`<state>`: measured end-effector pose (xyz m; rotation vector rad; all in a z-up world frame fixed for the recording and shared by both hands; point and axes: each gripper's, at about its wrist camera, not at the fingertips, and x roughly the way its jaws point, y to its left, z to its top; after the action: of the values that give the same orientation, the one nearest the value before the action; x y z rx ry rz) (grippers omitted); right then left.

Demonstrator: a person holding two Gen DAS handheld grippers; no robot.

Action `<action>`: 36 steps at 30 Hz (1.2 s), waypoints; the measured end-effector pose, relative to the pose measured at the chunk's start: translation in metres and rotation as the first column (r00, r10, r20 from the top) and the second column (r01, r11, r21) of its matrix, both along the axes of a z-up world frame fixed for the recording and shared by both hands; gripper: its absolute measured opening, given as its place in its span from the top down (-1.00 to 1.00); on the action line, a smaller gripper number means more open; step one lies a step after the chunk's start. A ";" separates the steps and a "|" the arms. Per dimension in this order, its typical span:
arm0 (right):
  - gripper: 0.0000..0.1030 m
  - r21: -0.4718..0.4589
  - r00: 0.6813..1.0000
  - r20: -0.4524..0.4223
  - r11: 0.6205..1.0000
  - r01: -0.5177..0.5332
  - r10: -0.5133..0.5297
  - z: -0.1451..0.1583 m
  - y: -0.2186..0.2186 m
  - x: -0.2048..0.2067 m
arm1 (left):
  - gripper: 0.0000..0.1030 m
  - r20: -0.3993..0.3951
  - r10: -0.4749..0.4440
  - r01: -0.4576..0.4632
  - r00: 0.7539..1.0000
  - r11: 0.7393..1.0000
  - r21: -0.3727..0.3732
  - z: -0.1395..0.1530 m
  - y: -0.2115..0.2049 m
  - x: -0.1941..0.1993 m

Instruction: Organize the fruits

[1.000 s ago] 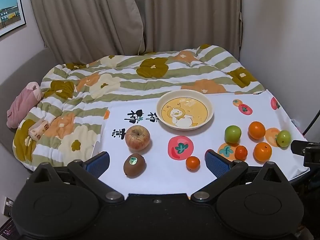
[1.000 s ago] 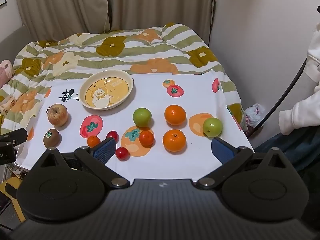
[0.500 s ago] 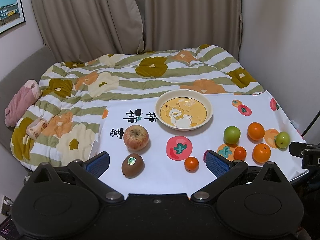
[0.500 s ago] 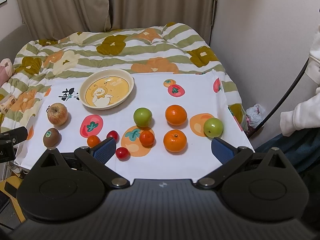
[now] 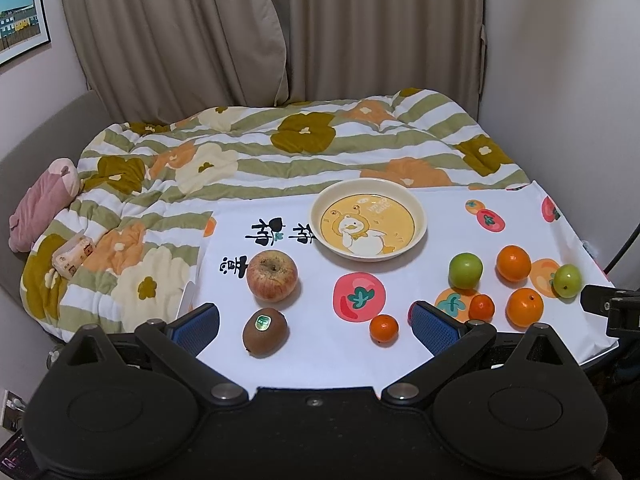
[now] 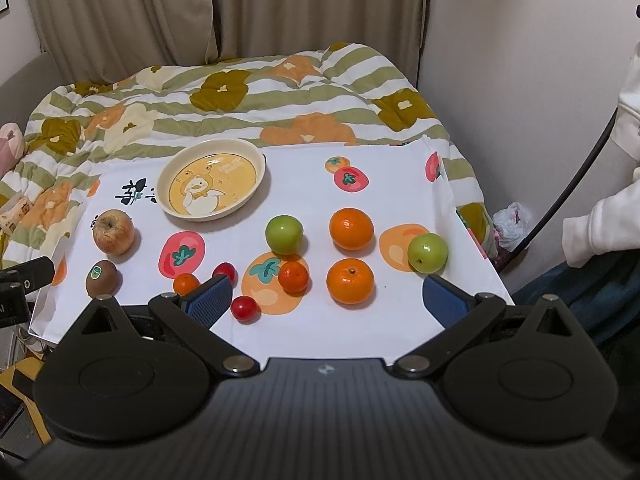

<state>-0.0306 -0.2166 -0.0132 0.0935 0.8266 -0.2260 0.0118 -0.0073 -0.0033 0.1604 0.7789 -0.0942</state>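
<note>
— Both grippers, left gripper (image 5: pixel 314 322) and right gripper (image 6: pixel 326 298), hang with fingers (image 5: pixel 194 322) spread wide, holding nothing, at the near edge of the white cloth (image 6: pixel 304 332).

— And the fruit?

— Loose on the cloth: kiwi (image 5: pixel 265 332) and apple (image 5: pixel 272 276) leftward, oranges (image 6: pixel 351 281) right; the plate (image 6: pixel 211 179) sits apart, bare cloth around it.

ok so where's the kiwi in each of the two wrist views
Left wrist view: the kiwi lies low and left of centre, between the open fingers of the left gripper, just in front of the apple.
Right wrist view: the kiwi sits at the far left, outside the right gripper.
Shared landmark: the duck plate, behind the apple.
</note>
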 end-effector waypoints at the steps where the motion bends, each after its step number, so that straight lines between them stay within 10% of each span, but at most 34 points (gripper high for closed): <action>1: -1.00 0.000 1.000 0.000 1.000 0.000 0.000 0.000 0.000 0.000 | -1.00 -0.001 -0.001 0.001 1.000 1.000 -0.001 0.000 0.000 0.000; 36: -1.00 0.008 1.000 -0.004 1.000 0.000 0.000 -0.012 -0.001 0.007 | -1.00 -0.005 0.013 -0.013 1.000 1.000 -0.005 -0.002 0.007 0.009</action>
<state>-0.0232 -0.2174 -0.0252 0.1009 0.8314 -0.2227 0.0207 -0.0001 -0.0052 0.1505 0.7845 -0.0845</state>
